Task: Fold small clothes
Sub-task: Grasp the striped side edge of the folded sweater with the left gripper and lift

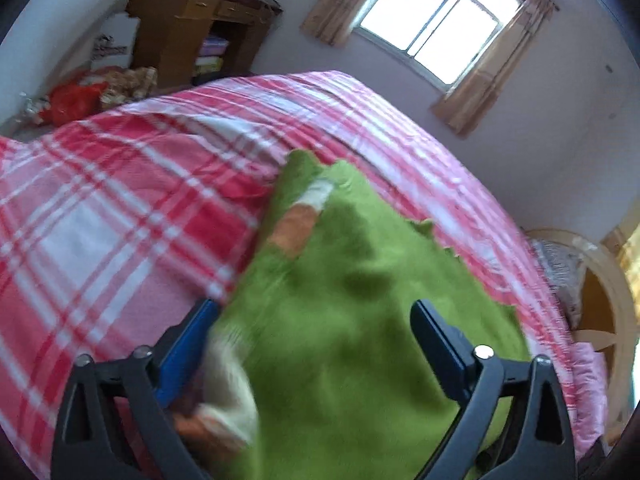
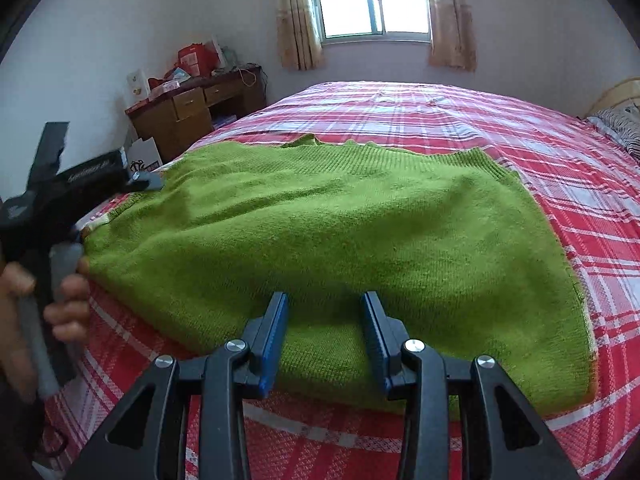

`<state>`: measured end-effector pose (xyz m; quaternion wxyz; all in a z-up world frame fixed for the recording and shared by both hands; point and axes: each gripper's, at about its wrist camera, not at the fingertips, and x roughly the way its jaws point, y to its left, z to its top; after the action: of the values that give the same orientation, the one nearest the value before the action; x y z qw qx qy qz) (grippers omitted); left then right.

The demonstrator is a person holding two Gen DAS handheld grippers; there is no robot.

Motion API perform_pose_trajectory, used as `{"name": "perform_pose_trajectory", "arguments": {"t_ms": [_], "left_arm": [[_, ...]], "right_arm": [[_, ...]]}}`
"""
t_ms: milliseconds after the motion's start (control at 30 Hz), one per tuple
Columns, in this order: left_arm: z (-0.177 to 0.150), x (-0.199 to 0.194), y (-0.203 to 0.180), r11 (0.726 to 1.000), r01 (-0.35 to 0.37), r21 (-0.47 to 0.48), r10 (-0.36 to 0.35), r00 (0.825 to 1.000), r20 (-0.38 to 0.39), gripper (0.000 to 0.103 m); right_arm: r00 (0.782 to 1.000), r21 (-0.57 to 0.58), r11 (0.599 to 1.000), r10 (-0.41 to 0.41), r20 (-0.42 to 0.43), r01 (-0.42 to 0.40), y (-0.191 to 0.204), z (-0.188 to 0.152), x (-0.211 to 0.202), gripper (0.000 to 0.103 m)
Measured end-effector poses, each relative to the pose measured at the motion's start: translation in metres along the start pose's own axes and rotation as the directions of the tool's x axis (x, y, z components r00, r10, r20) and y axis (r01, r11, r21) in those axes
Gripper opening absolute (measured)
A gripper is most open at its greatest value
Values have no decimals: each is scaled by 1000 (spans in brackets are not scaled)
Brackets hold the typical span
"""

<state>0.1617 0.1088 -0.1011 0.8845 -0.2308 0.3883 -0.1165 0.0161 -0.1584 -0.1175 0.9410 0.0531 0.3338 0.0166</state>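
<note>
Right claw (image 2: pixel 325 334) spread apart over near edge of green sweater (image 2: pixel 336 232), low centre of frame. Left claw (image 1: pixel 316 340) also apart, sweater bunched between fingers. Sweater spread across red plaid bed (image 2: pixel 580 184).

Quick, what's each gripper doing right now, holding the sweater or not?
Left gripper: open, jaws astride the green sweater, not clamped.
Right gripper: open, holding nothing, fingers at the sweater's near edge.

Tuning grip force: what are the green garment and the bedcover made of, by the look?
Green garment: knitted, probably wool or acrylic; visible rib texture, fuzzy matte surface. Bedcover: thin woven cloth, likely cotton; printed red-white plaid, flat and matte with fine creases.
</note>
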Motion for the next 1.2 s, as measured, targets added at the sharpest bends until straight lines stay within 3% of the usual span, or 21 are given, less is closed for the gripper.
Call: {"name": "perform_pose_trajectory", "arguments": {"t_ms": [233,300,333,433,500,633,733,833,933,1200], "left_arm": [[12,19,-4,999,17,27,-16,998,-61,79],[10,16,-3,999,-19,48,22,998,-58,57],[7,14,-1,996,-60,59,63,997,-53,37],[4,8,9,999,-28,38,30,998,-47,29],[4,4,9,999,-28,38,29,999,-46,28],[0,0,2,996,-68,61,70,997,-27,28],[3,7,3,996,-70,49,71,997,-31,33],[4,7,5,997,-64,48,66,997,-36,37],[4,9,5,997,-59,55,61,997,-36,38],[3,3,-15,991,-103,83,100,994,35,20]], "right_arm": [[1000,2,1000,5,4,-5,-1,-1,0,40],[1000,-2,1000,1,4,-1,0,-1,0,40],[1000,-5,1000,-4,3,4,1,-1,0,40],[999,-30,999,-30,-9,30,7,1,1,40],[999,-43,999,-22,-24,21,10,5,2,40],[999,-36,999,30,40,-29,19,31,-4,30],[996,-34,996,79,50,-77,36,57,10,24],[997,-47,996,80,15,-79,51,68,40,17],[994,-22,998,64,-88,-66,54,61,76,16],[987,52,989,144,-68,-141,42,61,78,16]]}}
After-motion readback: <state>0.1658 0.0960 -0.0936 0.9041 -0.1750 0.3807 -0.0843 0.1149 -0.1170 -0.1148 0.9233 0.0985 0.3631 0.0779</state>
